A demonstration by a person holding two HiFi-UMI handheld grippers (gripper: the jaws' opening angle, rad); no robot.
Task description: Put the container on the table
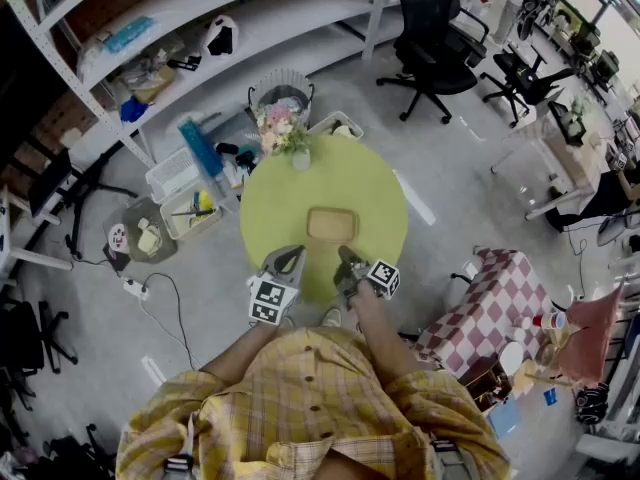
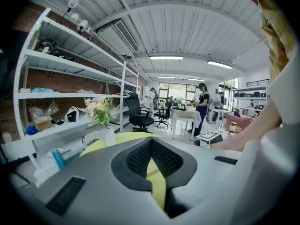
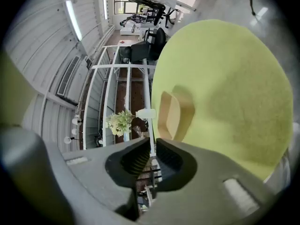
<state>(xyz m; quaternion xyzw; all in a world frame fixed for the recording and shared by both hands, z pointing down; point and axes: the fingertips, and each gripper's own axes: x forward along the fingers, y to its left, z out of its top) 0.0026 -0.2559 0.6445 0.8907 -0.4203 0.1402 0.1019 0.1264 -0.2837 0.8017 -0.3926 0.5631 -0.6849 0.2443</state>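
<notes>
Currently: container on table, both grippers empty

1. Head view. The container (image 1: 332,225), a shallow tan tray, rests flat near the middle of the round yellow-green table (image 1: 290,203). A vase of flowers (image 1: 283,128) stands at the table's far edge, well apart from the container. The left gripper (image 1: 290,255) and the right gripper (image 1: 347,258) hang over the near edge of the table, side by side. Both are short of the container and neither touches it.

2. Left gripper view. The left gripper (image 2: 152,140) has its jaw tips together. Nothing sits between the pads; only the table (image 2: 101,143) shows through the gap behind the tips. The flowers (image 2: 101,108) stand to the left, beyond the jaws.

3. Right gripper view. The picture is rolled to one side. The right gripper (image 3: 153,142) has its jaws a narrow slit apart, with nothing in them. The container (image 3: 171,116) lies on the table (image 3: 234,78) just beyond the jaw tips, clear of both. The flowers (image 3: 119,121) show beside it.
</notes>
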